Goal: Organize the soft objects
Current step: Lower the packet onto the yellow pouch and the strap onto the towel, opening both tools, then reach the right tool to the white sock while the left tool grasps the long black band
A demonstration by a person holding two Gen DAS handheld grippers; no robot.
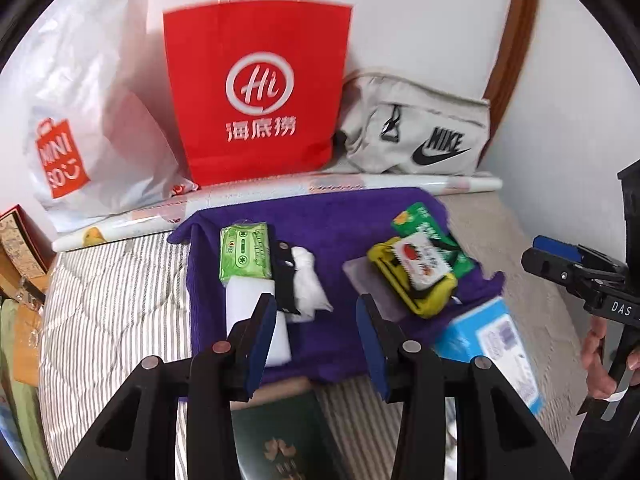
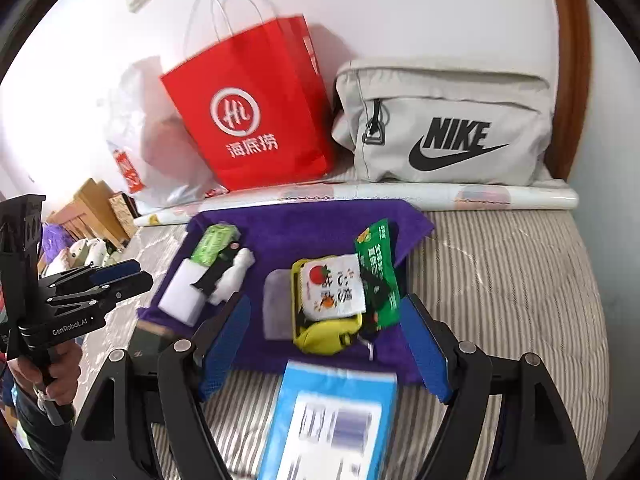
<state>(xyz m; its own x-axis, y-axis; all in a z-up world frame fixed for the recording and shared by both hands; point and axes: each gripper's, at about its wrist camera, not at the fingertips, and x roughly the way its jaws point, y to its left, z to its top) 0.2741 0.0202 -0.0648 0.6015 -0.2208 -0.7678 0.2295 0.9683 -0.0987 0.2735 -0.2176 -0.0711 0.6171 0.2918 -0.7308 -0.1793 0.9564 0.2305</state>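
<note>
Roughly mid-task, judging by the layout: two piles sit on the purple towel [image 2: 320, 220] spread on the striped bed [image 2: 500, 280], nothing bagged or wrapped yet.

Backdrop, big to small: white plastic bag [image 1: 92, 120] marked "MINI SO", red paper bag [image 1: 256, 92] with a "Hi" logo and Chinese characters, grey "NIKE" pouch [image 2: 444, 128], and a rolled sheet [image 2: 440, 196] along the towel's far edge.

Off the towel, near edge: blue-and-white tissue box [image 2: 332, 420], print blurred; also a dark green booklet [image 1: 280, 440] with a gold emblem.

Right pile: green snack packet [image 2: 378, 272], text too skewed to read, a white sachet [image 2: 334, 286] with a tomato picture over a yellow pouch [image 2: 320, 336], and a grey pad [image 2: 276, 304] underneath.

Left pile: green tissue pack [image 1: 244, 250], white sponge block [image 1: 248, 300], white wad with a black strap [image 1: 306, 280].

Left gripper [image 1: 316, 344]: jaws partly open, empty, above the towel's near side. Right gripper [image 2: 324, 344]: jaws wide, empty, over the box and yellow pouch. Housings read "GenRobot.AI" and "DAS".

Left to do, I'd guess: box and booklet, then stowing.
</note>
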